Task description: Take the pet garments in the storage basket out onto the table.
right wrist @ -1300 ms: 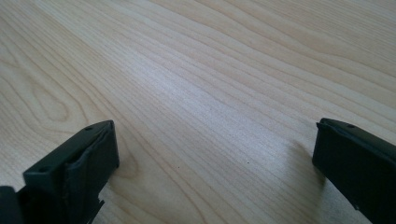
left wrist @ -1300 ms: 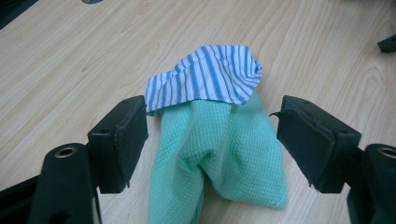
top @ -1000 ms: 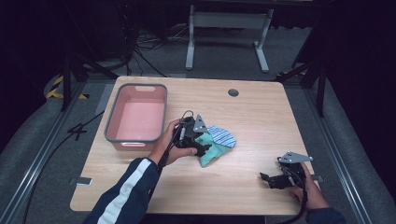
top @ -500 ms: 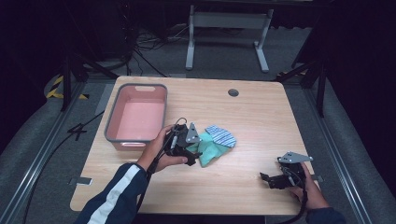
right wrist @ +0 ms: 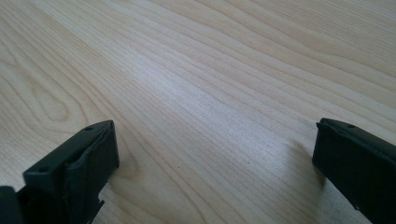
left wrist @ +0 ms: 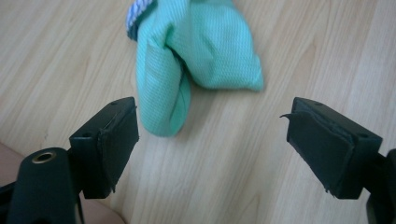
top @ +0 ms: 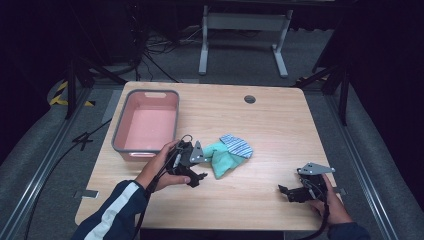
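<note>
With its jaws just opened wider and nothing between them, the left gripper [top: 199, 176] sat just near of the crumpled mint-green cloth [left wrist: 201, 56] mid-table, right of the pink plastic tub [top: 146, 127], the pickup apparently not yet made, while the right gripper [top: 289, 192], also released, waited at the near right.

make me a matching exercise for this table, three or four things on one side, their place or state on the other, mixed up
Things:
1. bin
2. green cloth
3. striped cloth
4. right gripper

Places or states:
A. open over bare wood, near the table's right front
B. crumpled just ahead of the open left gripper
C. empty, pink inside, at the table's left
D. lying against the green cloth's far side

Pairs: 1-C, 2-B, 3-D, 4-A
</note>
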A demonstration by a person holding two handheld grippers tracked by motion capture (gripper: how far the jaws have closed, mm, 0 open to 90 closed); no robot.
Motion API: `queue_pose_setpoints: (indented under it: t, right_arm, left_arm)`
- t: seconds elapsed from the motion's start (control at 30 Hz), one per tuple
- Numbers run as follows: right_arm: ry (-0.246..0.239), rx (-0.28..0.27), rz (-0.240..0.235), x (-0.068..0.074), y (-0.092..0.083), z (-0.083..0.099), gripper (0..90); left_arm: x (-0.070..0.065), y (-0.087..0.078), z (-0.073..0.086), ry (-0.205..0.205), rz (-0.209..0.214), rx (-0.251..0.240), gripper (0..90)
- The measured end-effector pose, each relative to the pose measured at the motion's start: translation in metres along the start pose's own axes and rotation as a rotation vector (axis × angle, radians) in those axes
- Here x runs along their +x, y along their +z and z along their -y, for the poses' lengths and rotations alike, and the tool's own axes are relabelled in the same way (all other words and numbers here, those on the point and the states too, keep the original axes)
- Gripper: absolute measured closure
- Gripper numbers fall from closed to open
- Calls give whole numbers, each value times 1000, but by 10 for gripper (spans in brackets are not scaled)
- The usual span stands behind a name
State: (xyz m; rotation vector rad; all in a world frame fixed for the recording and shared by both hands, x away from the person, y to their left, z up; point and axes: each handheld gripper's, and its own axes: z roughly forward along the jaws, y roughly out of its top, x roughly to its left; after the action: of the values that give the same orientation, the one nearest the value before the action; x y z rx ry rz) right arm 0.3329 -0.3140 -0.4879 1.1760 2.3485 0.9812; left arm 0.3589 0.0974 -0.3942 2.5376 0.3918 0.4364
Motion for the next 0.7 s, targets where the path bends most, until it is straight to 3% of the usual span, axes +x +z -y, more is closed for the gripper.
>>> queue_pose_setpoints:
  t: [0.37, 0.7]
  right_arm:
    - [-1, 0, 0, 0, 0, 0, 6]
    - [2, -1, 0, 0, 0, 0, 6]
  left_arm:
    - [-8, -7, 26, 25, 4, 46, 172]
    - [-8, -13, 59, -5, -17, 87, 173]
